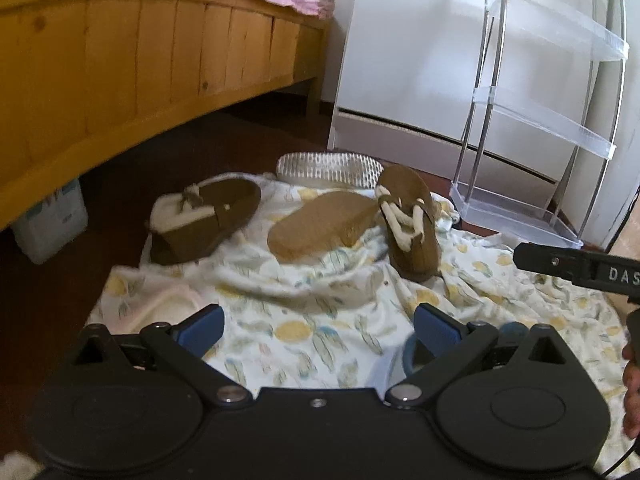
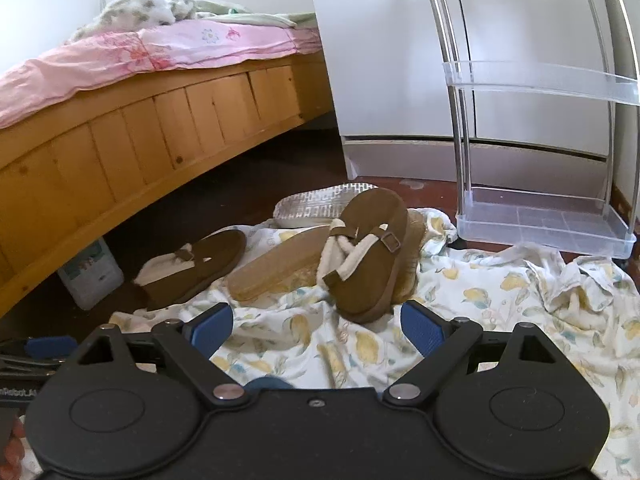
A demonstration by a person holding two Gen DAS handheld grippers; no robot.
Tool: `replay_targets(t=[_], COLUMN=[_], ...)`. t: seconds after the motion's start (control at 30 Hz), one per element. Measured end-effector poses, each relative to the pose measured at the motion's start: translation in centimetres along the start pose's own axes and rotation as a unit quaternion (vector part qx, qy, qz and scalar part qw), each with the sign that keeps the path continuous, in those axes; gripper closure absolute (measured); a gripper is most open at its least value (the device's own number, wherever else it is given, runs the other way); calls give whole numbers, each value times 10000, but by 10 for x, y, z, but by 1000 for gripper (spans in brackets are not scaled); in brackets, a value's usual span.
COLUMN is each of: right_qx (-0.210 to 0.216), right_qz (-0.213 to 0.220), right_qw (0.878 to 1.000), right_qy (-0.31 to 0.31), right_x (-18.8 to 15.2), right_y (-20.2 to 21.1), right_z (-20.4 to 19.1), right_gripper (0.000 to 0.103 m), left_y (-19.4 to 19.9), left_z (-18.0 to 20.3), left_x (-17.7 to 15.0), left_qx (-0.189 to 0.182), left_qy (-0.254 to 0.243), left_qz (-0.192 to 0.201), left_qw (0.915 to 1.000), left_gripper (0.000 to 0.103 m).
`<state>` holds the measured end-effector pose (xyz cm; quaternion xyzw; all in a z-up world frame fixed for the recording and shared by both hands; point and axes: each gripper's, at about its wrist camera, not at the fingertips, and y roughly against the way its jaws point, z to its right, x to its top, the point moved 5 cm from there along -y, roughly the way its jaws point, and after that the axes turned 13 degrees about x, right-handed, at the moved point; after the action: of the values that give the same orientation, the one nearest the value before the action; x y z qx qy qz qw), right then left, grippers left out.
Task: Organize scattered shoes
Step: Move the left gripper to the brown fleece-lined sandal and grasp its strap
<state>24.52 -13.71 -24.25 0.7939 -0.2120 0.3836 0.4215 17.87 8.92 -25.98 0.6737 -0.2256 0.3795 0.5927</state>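
Both tools hang low over a rumpled, lemon-printed sheet (image 2: 500,292) spread on the dark floor (image 1: 128,240): the left tool (image 1: 318,328) and the right tool (image 2: 316,330) each have blue pads spread wide with nothing between them. A pale pink slipper (image 1: 160,308) lies just beside the left tool's left finger, seen only in the left view, where the right tool's black arm also juts in from the right edge. Further on, the scattered shoes sit on the sheet: a brown fleece-lined sandal (image 1: 200,220) on the left, an overturned sandal (image 1: 320,226) showing its tan sole in the middle, and a strapped sandal (image 2: 368,252) tipped against it on the right. Behind them a light slipper (image 1: 330,166) lies sole up at the sheet's far edge. A clear plastic shoe rack (image 2: 544,224) stands to the right against a white wardrobe (image 2: 384,80). The wooden bed (image 2: 140,136) runs along the left, with a white container (image 1: 50,222) under it; the right view shows its pink bedding (image 2: 160,48) more fully.
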Motion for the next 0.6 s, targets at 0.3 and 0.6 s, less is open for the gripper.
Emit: replay_targets(t=[0.3,0.6], right_qx=[-506,-459], right_qz=[-121,-366], right_qw=[9986,9979], right_qy=[-116,281], right_x=[21,4], right_y=[-58,-82], right_z=[26,59], right_gripper=[8,8], left_y=[-35,-97], left_z=[15,69], left_x=[31,56], left_qx=[-277,-538], left_qy=[-17,-181], left_qz=[327,260], left_qw=[9991,9980], left_gripper=[0,0])
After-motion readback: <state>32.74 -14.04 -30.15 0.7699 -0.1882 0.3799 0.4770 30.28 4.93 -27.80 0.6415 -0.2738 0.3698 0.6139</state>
